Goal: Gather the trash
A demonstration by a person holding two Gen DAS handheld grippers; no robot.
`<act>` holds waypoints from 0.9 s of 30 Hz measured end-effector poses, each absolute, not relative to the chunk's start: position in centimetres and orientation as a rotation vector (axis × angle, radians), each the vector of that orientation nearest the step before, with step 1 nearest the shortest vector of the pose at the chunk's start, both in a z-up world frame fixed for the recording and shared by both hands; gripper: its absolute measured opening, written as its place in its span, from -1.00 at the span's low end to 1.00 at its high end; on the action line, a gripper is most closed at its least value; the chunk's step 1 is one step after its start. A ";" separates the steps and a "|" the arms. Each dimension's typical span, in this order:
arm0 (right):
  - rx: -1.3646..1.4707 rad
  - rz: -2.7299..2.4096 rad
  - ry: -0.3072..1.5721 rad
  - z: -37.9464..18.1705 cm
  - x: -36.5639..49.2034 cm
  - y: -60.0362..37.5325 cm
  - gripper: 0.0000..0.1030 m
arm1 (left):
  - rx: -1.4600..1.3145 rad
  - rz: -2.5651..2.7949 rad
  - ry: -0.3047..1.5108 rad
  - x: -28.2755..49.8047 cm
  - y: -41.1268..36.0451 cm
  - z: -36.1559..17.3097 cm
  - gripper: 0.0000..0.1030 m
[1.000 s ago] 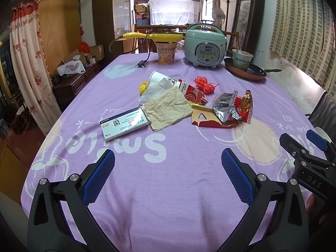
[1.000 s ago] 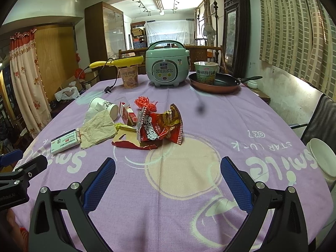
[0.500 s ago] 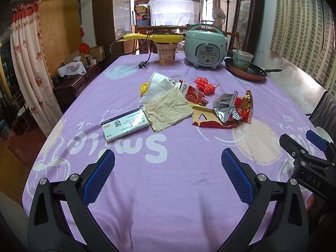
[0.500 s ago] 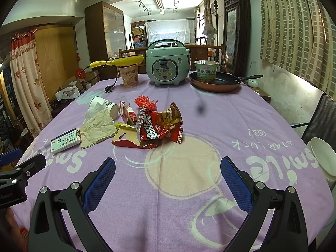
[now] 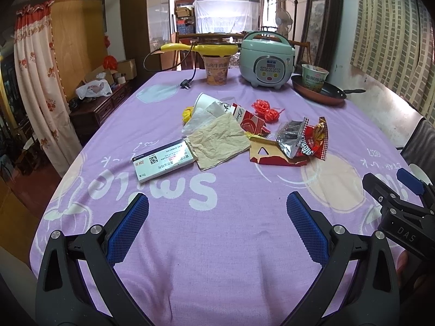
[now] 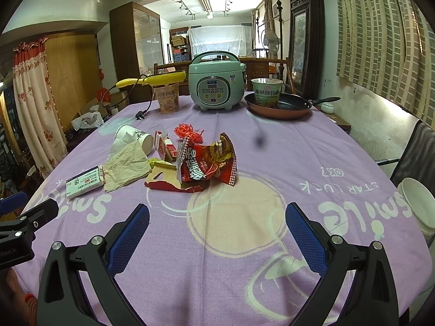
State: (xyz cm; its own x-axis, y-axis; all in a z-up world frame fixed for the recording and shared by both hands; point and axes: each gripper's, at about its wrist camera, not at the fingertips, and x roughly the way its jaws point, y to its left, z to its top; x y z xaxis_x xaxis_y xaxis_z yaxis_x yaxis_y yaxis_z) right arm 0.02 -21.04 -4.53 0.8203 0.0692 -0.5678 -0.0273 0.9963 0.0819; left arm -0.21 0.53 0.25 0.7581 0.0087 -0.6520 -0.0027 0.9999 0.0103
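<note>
Trash lies in a cluster mid-table on the purple cloth: a white medicine box (image 5: 163, 160) (image 6: 84, 182), a crumpled tan paper (image 5: 220, 141) (image 6: 127, 166), a tipped white paper cup (image 5: 208, 103) (image 6: 134, 135), a red snack bag (image 5: 308, 140) (image 6: 206, 164), torn red cardboard (image 5: 274, 156) (image 6: 174, 184) and red mesh balls (image 5: 266, 110) (image 6: 189, 131). My left gripper (image 5: 217, 218) is open, well short of the box, with nothing between its fingers. My right gripper (image 6: 217, 224) is open too, nearer than the snack bag, and empty.
At the far end stand a pale green rice cooker (image 6: 216, 81), a noodle cup (image 6: 166, 99) under a yellow tool with a cord, and a frying pan (image 6: 280, 107) holding another noodle cup. White bowls (image 6: 417, 206) sit off the right edge; a chair stands beyond.
Both views have crept slightly forward and up; the trash cluster sits a touch lower in the frames. Nothing was taken hold of or moved.
</note>
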 end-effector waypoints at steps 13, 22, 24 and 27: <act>0.070 0.050 0.608 -4.5 0.1 -21.0 0.91 | 0.008 0.005 0.710 -0.3 0.6 0.3 0.89; 0.070 0.050 0.613 -4.6 0.2 -21.1 0.91 | 0.013 0.002 0.717 -0.1 0.4 0.0 0.89; 0.067 0.048 0.615 -4.7 0.3 -21.2 0.91 | 0.013 0.000 0.720 0.0 0.4 0.0 0.89; 0.057 0.054 0.619 -4.7 0.4 -21.3 0.91 | 0.016 -0.018 0.733 0.4 1.2 -0.2 0.89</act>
State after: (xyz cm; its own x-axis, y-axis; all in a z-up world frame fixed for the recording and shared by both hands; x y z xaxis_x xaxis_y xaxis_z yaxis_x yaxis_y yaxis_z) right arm 0.38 -21.28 -4.71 0.8131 0.0673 -0.5783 -0.0332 0.9970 0.0694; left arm 0.37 1.18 -0.23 0.7431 -0.0111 -0.6691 0.0220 0.9997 0.0078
